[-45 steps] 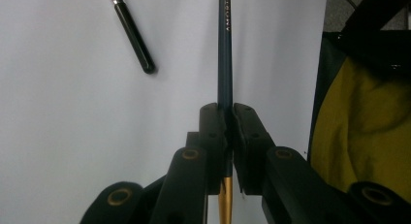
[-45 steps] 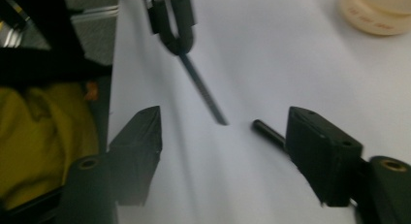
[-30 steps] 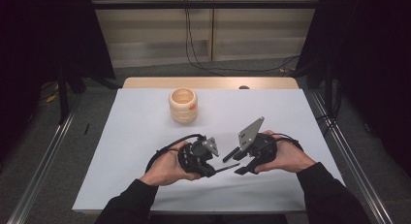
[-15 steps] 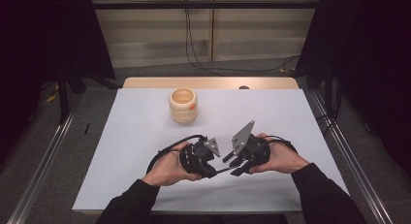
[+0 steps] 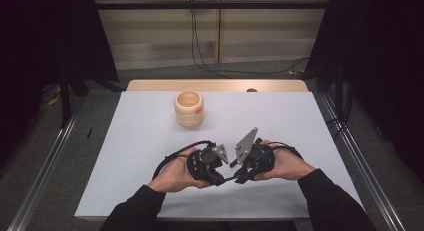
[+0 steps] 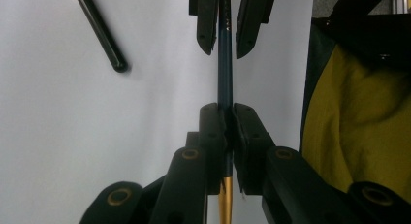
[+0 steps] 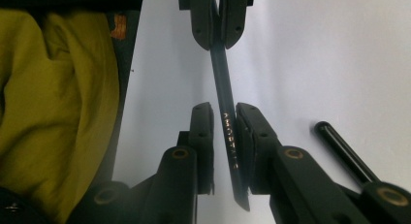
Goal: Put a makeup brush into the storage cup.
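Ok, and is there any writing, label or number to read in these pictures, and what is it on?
"AMOSTAR": gold letters along the dark pencil in the right gripper view. They are blurred, so this reading is unsure.
Faint print on the same pencil in the left gripper view: too blurred to read.
Small orange mark on the side of the wooden cup in the high view: too small to tell if it is text.

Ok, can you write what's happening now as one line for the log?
left tool: shut on pen | right tool: jaws just been closing around pen, not clamped yet | cup: upright, untouched
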Action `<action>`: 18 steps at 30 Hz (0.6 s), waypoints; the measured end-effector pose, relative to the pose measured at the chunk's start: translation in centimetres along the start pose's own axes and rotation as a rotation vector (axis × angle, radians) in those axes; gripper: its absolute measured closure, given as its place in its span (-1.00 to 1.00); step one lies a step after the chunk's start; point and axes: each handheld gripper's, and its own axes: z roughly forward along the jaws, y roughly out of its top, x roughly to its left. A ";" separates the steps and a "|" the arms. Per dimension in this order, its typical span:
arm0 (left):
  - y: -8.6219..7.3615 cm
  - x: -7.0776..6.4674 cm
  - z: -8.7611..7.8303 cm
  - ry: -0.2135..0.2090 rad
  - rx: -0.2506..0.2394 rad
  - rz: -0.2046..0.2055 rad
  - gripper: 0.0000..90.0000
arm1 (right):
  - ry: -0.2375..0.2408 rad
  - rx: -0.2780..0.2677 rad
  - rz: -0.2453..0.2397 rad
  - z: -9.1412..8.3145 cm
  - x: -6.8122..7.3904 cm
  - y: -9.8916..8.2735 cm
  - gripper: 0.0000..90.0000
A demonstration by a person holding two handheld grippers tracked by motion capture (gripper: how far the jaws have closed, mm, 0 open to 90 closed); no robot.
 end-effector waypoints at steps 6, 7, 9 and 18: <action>0.0 0.2 -0.1 -0.006 0.001 0.022 0.85 | 0.017 0.002 0.006 0.2 -0.2 -0.3 0.87; 0.0 0.1 0.0 0.011 -0.018 0.012 0.85 | 0.023 0.004 0.007 0.2 -0.1 -0.3 0.88; 0.0 0.1 -0.1 0.005 -0.010 0.019 0.84 | 0.021 -0.005 -0.004 0.2 -0.2 -0.3 0.89; -0.2 0.2 -0.2 0.017 -0.037 0.019 0.81 | 0.015 -0.028 -0.009 0.0 -0.2 -0.5 0.90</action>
